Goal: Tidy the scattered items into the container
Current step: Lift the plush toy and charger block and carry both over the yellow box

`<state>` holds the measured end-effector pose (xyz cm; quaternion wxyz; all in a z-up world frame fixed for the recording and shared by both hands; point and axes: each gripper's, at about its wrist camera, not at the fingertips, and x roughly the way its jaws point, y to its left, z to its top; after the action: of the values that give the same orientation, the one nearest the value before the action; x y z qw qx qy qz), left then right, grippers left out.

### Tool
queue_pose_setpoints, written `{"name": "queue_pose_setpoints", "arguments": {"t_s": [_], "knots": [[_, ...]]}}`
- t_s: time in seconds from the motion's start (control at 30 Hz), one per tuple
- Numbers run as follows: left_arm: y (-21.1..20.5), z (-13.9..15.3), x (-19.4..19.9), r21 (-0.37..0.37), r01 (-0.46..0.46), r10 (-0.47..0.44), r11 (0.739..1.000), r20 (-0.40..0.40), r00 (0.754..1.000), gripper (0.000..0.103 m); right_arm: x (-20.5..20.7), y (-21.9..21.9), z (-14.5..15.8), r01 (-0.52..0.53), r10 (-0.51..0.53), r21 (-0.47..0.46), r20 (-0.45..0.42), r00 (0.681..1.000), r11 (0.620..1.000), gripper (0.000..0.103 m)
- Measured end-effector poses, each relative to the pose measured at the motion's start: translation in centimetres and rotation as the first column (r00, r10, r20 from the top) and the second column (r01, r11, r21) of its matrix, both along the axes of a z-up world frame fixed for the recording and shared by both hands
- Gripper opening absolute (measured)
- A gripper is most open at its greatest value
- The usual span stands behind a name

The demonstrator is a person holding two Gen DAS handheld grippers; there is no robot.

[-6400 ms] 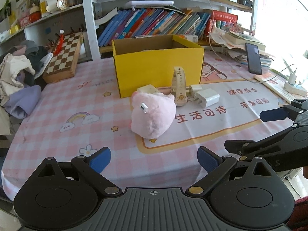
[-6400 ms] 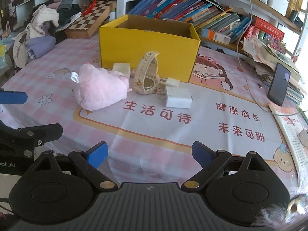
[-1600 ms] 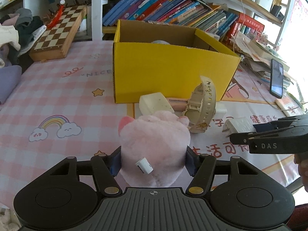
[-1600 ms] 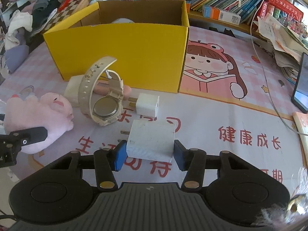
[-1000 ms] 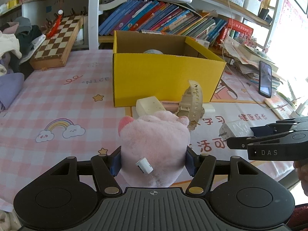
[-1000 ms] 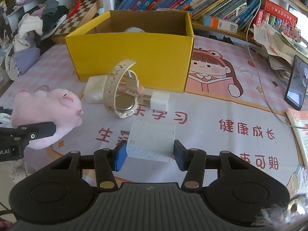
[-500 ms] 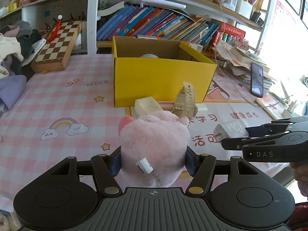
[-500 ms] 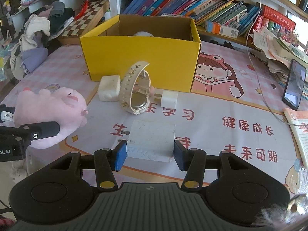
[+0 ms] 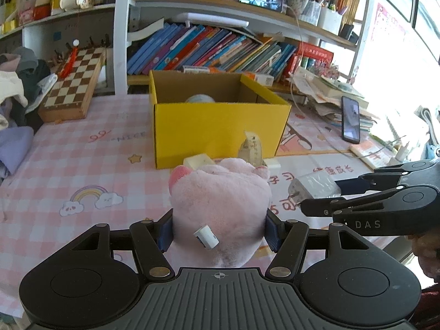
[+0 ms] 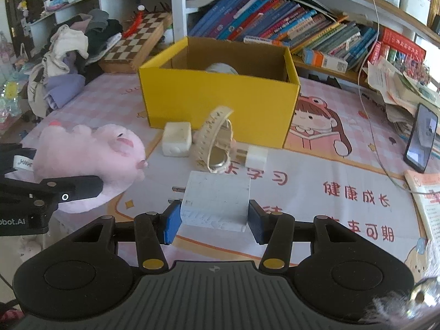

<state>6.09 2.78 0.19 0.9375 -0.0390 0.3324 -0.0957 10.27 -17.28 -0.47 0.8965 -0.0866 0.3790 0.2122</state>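
The left gripper (image 9: 218, 227) pinches the pink plush toy (image 9: 220, 200) between its two fingers. The right gripper (image 10: 214, 221) pinches the white charger (image 10: 217, 203) the same way, prongs pointing left. Beyond the right fingers, the cream watch (image 10: 213, 144) stands on the table mat (image 10: 316, 192) between two small white blocks (image 10: 176, 138). Behind these sits the yellow box (image 10: 220, 101), open, with a pale round thing inside.

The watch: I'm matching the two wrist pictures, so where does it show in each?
Left wrist: the watch stands at centre, just above the pink plush toy, partly hidden by it.
Right wrist: the watch stands at centre, above the white charger.
Shared landmark: the yellow box right behind it.
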Motion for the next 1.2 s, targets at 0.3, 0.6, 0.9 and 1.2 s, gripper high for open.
{"name": "queue_pose_setpoints", "arguments": {"t_s": [0.3,0.6,0.9,1.2], "knots": [[0.4,2.4,0.2,0.002,0.023,-0.023,1.000,0.065,0.998,0.063,0.0,0.7,2.7,-0.041,0.040,0.019,0.050,0.998,0.999,0.048],[1.0,5.0,2.3,0.013,0.017,-0.018,1.000,0.143,0.989,0.063,2.3,0.7,6.4,-0.062,0.060,0.016,0.135,0.989,0.998,0.048],[0.9,6.5,5.7,0.034,0.008,-0.014,0.999,0.179,0.984,0.063,6.6,0.4,8.0,-0.080,0.080,-0.009,0.182,0.980,0.997,0.048],[0.1,6.9,10.4,0.075,-0.007,-0.006,0.997,0.172,0.985,0.063,12.1,0.4,9.3,-0.139,0.145,-0.041,0.229,0.962,0.989,0.048]]}}
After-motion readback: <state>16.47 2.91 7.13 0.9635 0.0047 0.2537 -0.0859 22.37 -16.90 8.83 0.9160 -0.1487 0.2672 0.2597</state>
